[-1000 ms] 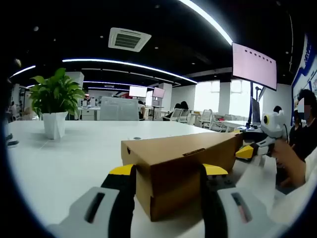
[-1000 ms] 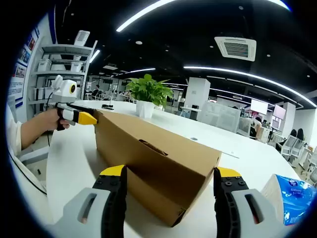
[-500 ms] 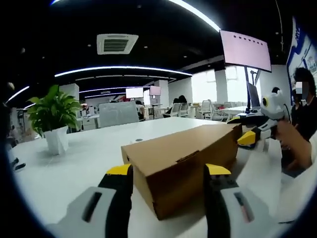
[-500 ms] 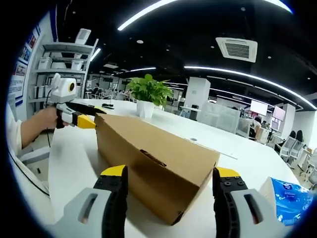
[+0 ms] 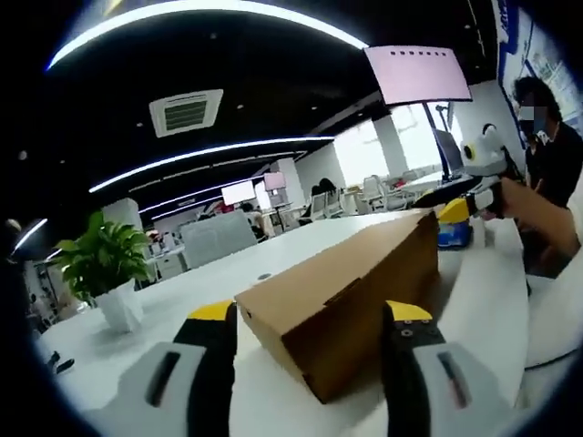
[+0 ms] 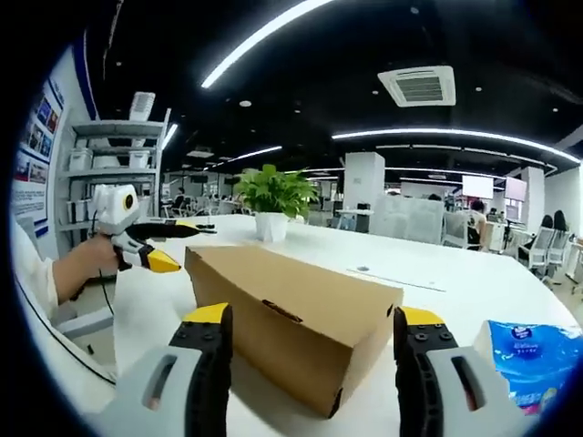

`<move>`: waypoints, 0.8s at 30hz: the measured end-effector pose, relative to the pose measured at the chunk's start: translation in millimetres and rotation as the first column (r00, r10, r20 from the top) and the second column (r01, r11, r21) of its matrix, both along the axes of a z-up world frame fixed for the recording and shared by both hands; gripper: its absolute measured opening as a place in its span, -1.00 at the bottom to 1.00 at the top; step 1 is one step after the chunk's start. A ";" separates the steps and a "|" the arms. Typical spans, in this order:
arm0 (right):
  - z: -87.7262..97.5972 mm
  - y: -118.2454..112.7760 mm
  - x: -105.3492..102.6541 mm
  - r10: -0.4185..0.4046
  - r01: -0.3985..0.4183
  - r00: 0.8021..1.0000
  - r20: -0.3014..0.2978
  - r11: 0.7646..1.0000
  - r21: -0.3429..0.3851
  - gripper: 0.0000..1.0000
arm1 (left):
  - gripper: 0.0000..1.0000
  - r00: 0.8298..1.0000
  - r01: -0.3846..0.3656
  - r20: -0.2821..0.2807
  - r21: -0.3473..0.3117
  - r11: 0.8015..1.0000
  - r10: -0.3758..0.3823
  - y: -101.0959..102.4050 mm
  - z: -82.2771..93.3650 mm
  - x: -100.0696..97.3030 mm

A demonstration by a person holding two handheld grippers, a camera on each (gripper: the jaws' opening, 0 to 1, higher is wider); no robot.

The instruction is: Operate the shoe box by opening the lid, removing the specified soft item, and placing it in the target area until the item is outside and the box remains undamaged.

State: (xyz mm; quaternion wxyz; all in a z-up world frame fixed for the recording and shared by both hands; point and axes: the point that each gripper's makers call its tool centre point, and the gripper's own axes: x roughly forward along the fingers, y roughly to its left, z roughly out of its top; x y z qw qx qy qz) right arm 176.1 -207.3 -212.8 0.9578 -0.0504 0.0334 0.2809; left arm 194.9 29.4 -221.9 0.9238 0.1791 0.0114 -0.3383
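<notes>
Fingers wide on both sides: your left gripper (image 5: 310, 314) has its jaws spread with one end of the shoe box (image 5: 351, 296) between them, gripping nothing, and your right gripper (image 6: 311, 319) stands just as parted at the other end of the shoe box (image 6: 291, 314).

Biggest thing around you is the white table (image 6: 455, 273), and the one box lies flat on it, lid closed. Its long axis runs from one gripper to the other, so each camera looks down its length at the opposite gripper's yellow tips. A slot shows on the long side.

Next in size, one potted plant (image 6: 271, 200) stands past the box on the table, well apart from it, also seen from the left side as the potted plant (image 5: 107, 273). One blue soft pack (image 6: 528, 360) lies on the table to the right of your right gripper's jaw, clear of the box; its print is too blurred to read, possibly tissues. A hand (image 6: 82, 269) holds the far gripper.
</notes>
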 end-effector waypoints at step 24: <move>33.6 26.4 -29.9 0.198 -0.029 0.908 0.370 0.909 -0.416 0.19 | 0.19 0.939 0.107 0.311 0.144 0.984 -0.148 -7.8 36.6 -47.4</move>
